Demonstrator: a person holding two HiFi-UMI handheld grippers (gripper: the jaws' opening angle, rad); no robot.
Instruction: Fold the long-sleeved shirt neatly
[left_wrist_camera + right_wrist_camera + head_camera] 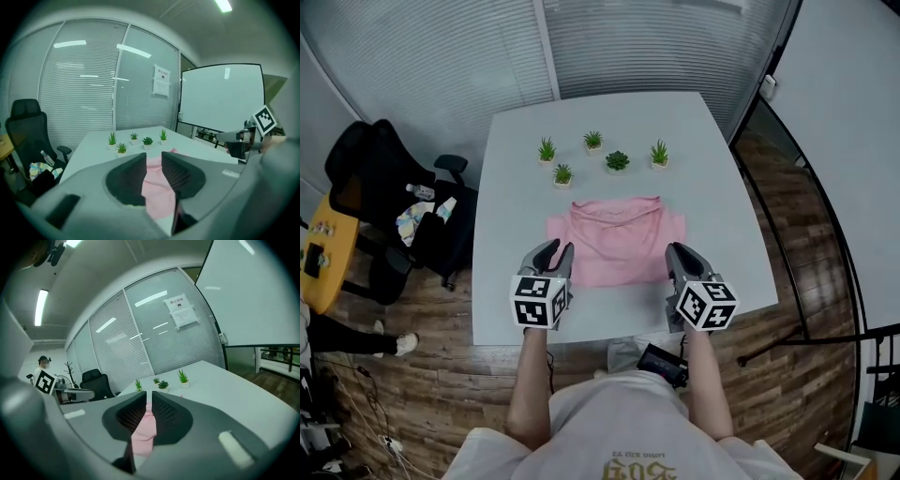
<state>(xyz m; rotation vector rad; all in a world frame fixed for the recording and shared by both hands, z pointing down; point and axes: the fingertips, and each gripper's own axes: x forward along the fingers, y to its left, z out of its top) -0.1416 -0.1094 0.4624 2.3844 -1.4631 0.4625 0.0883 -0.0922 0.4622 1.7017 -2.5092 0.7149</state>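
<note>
Alignment is what the coming move is judged to turn on. The pink long-sleeved shirt is laid flat on the white table. Its collar is turned to the far side, towards the small potted plants, and no sleeve is seen trailing out, so a compact rectangle is formed. The long axis of that rectangle is set left to right across the table, square to the person.

The left gripper is held above the near left corner of the shirt and the right gripper above the near right corner. Both are pointed forward and somewhat down, so the shirt is found ahead of and below them, between the two. Neither hand is placed nearer than the other.

In the left gripper view the jaws are seen close together but parted. The shirt on the table is visible through the slot, and nothing is pressed by the pads. In the right gripper view the slot is narrower and filled with pink. This is read as the shirt seen beyond the jaws rather than cloth pinched, though so thin a gap leaves that less than certain. No part of the hem is seen lifted in the head view.

If a further fold is wanted, the near edge would have to be taken at both corners and carried towards the collar, across the short axis.
</note>
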